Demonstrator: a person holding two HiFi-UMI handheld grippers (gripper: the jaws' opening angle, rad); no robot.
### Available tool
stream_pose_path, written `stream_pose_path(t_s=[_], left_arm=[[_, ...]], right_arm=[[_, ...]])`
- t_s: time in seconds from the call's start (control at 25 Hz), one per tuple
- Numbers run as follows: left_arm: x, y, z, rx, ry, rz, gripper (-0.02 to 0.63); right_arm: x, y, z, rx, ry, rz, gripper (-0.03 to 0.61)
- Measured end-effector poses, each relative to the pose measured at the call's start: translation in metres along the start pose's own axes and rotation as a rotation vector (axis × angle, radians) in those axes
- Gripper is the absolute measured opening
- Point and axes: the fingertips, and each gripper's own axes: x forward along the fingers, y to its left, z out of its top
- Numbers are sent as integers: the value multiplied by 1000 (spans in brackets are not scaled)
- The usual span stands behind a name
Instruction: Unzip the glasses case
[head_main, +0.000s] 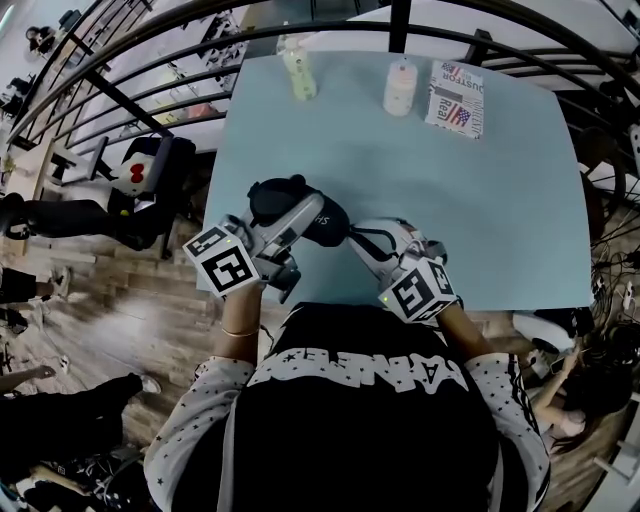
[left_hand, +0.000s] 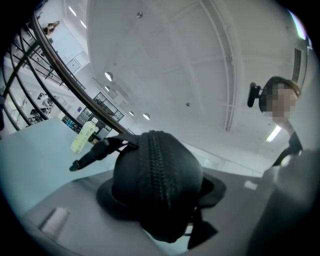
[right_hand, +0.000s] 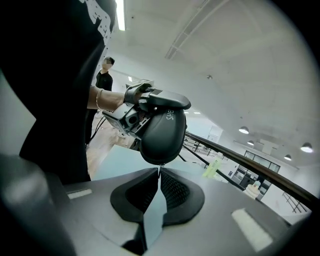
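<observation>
A black zipped glasses case (head_main: 292, 198) hangs over the near edge of the light blue table (head_main: 480, 200). My left gripper (head_main: 298, 222) is shut on it. In the left gripper view the case (left_hand: 157, 180) fills the space between the jaws, its zipper (left_hand: 152, 165) facing the camera and a strap (left_hand: 95, 152) sticking out to the left. My right gripper (head_main: 352, 236) sits just right of the case. In the right gripper view its tips (right_hand: 159, 172) meet under the case (right_hand: 162, 132), pinched on the small zipper pull (right_hand: 160, 166).
At the table's far side stand a pale green bottle (head_main: 299, 72), a white container (head_main: 400, 86) and a printed box (head_main: 455, 98). A dark railing (head_main: 150, 60) curves round the table. Another person (right_hand: 104, 75) stands far off.
</observation>
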Motion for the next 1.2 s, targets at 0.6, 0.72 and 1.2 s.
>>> stream_pose_path(t_s=[0.6, 0.72, 1.2], left_arm=[[-5, -4, -12, 4, 59, -9, 0], [-7, -7, -14, 15, 63, -8, 0], [-3, -11, -21, -17, 84, -23, 0]], right_arm=[[0, -1, -4, -156, 99, 19, 8], [-1, 0, -4, -178, 111, 18, 8], [-8, -11, -1, -209, 132, -11, 8]])
